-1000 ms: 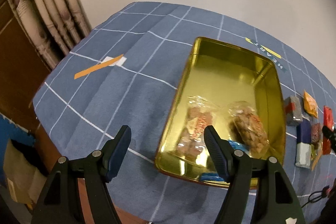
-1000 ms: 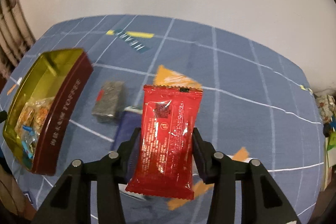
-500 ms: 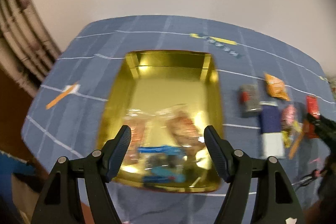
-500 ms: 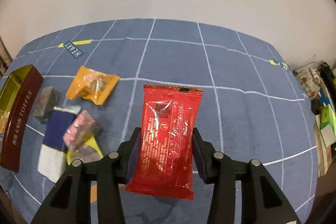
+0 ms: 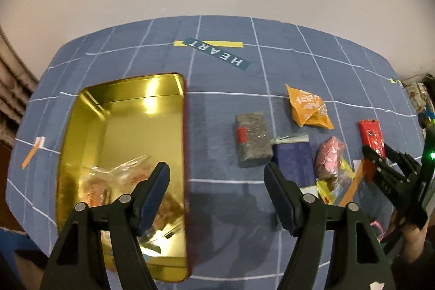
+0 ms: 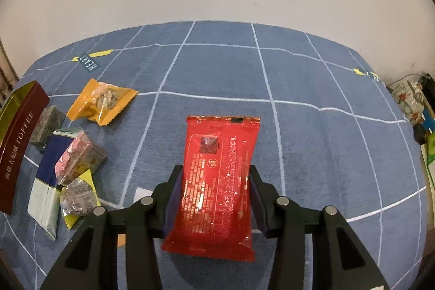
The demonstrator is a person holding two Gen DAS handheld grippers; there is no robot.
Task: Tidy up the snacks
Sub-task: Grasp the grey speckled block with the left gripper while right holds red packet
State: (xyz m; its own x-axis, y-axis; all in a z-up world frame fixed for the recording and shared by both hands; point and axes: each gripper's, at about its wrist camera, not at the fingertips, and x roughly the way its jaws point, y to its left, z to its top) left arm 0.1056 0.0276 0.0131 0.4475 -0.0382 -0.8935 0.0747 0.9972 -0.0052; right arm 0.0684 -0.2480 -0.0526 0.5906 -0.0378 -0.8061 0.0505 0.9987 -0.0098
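Right gripper (image 6: 214,197): clenched on a red snack packet (image 6: 217,181), pads pressing its long edges low down, so most of the packet stands free above the jaws. Held over bare blue checked tablecloth (image 6: 312,78), well apart from the gold toffee tin (image 5: 81,132) at far left. Left gripper (image 5: 217,195): released, jaws wide, nothing between them, hovering over the cloth just beside the tin's right wall.

Likely step: carry the red packet to the tin. To do it well:
- Keep the squeeze even; slippery film, soft contents, easy to slide or twist out.
- Cross above the loose pile without brushing it: orange packet (image 6: 102,102), grey bar (image 5: 252,139), navy-and-white pack (image 6: 49,181), pink sweet (image 6: 78,159).
- Clear the tin's rim before lowering.
- Aim for the empty far half; clear bags (image 5: 117,181) already fill the near end.
- Release low and flat, not from height.
- Keep the left gripper out of the path.
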